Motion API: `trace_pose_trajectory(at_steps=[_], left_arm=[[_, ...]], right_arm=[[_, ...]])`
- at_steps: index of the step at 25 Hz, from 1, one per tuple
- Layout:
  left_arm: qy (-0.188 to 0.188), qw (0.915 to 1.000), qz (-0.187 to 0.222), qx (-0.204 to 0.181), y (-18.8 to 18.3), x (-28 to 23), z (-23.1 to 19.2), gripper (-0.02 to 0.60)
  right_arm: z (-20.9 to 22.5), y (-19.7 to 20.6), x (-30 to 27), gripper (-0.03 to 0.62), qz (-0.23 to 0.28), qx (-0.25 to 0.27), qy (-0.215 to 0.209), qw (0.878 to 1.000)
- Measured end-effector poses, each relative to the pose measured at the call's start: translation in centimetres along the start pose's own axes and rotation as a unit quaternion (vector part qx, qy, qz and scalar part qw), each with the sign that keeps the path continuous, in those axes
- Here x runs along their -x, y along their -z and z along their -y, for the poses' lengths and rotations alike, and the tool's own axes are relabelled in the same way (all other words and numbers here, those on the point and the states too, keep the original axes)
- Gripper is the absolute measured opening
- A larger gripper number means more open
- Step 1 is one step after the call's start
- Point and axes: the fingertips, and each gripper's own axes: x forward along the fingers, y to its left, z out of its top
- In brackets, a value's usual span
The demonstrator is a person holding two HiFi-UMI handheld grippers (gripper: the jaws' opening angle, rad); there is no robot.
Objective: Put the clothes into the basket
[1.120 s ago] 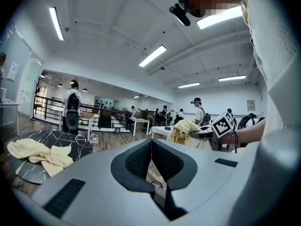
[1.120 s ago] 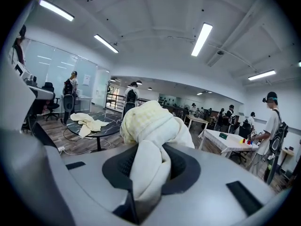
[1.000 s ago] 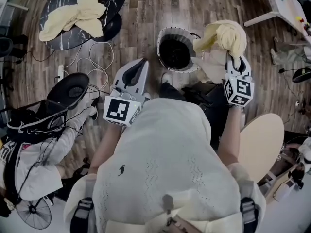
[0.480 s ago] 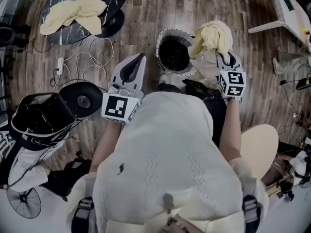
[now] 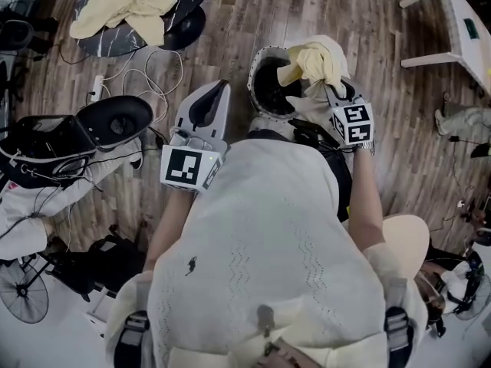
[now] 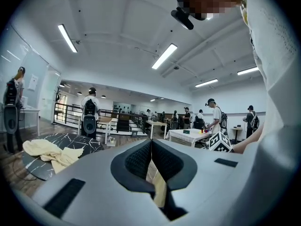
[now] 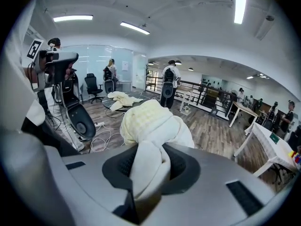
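**Bundle hangs over the basket's edge, not its middle**

Head view: the right hand-held gripper (image 5: 331,92) is clamped on a pale yellow garment (image 5: 314,58). The garment bulges beyond the gripper's tips, over the near rim of the basket (image 5: 253,79). Part of the cloth droops on the gripper's own side of that rim. If it is let go here, it could likely catch on the rim or slide to the floor. The left hand-held gripper (image 5: 217,92) has its jaws together and holds nothing, with the basket just off to its right. Far beyond it, a heap of yellow clothes (image 5: 126,6) lies on a round black desk (image 5: 115,43).

Left gripper view: the jaws meet at the tips and are empty. The heap (image 6: 49,152) lies ahead and to the left.

Right gripper view: the cloth (image 7: 150,126) is pinched in a thin fold with its bulk piled above the jaws. It could slip out early.

Count: one basket, two hand-held grippers, one garment in hold and one heap on the desk. I cannot tell how many pieces are in the heap.
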Motion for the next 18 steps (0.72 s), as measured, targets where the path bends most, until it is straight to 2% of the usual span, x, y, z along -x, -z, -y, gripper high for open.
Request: trace_pose_trajectory(at_steps=[8,13,18], left_arm=[[-0.011,0.9999,0.002,-0.004,-0.2,-1.8,0.5,0.021],[-0.015,0.9998,0.005,-0.012,-0.3,-2.8,0.8,0.021],[-0.012,0.9997,0.005,-0.021,-0.8,-3.6,1.0,0.021]], right_arm=[[-0.4,2.7,-4.4,0.098,-0.052,0.022,-0.069,0.996],[-0.2,5.3,-6.8,0.100,-0.093,0.031,-0.092,0.991],[0.0,7.6,-8.5,0.103,-0.129,0.018,-0.107,0.986]])
